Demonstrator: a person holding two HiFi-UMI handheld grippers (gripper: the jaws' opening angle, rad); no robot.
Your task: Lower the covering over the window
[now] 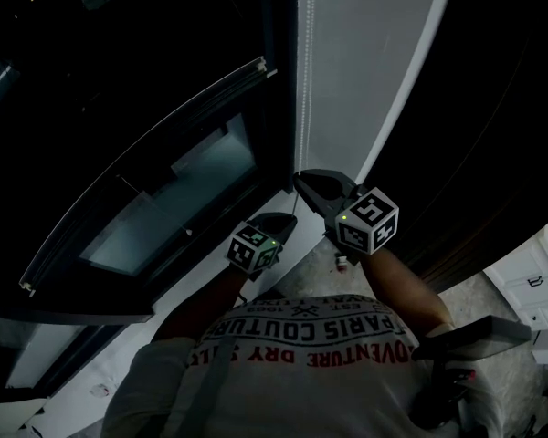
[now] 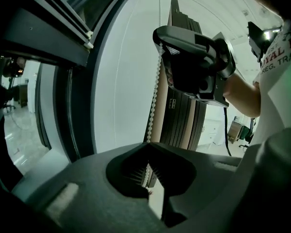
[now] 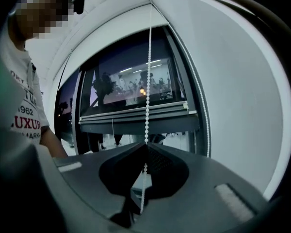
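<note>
Both your tools are closed on the chain. The right hand-held gripper pinches the beads higher up, and the left hand-held gripper pinches the same strand just below it. In each gripper view the beads run straight between the shut jaws. The blind hangs over the window, to the left of the chain. Its lower edge stands only part of the way down, so the glass under it is uncovered; I judge that the lowering is under way and not finished. To do this step well, pull straight down along the line of the chain and not away from the wall, so that the beads do not jump off the mechanism above, which no view shows. Open only one hand-held gripper at a time and bring it up for a new grip while the other one holds the beads. A second strand seems to run close beside the frame; keep it out of the jaws, because gripping both strands would probably block the blind. On your right, dark panels stand near the wall, and a small thing lies on the floor under your hands, so there is little room for the elbows. The light is low, so watch carefully whether the lower edge stays level.
</note>
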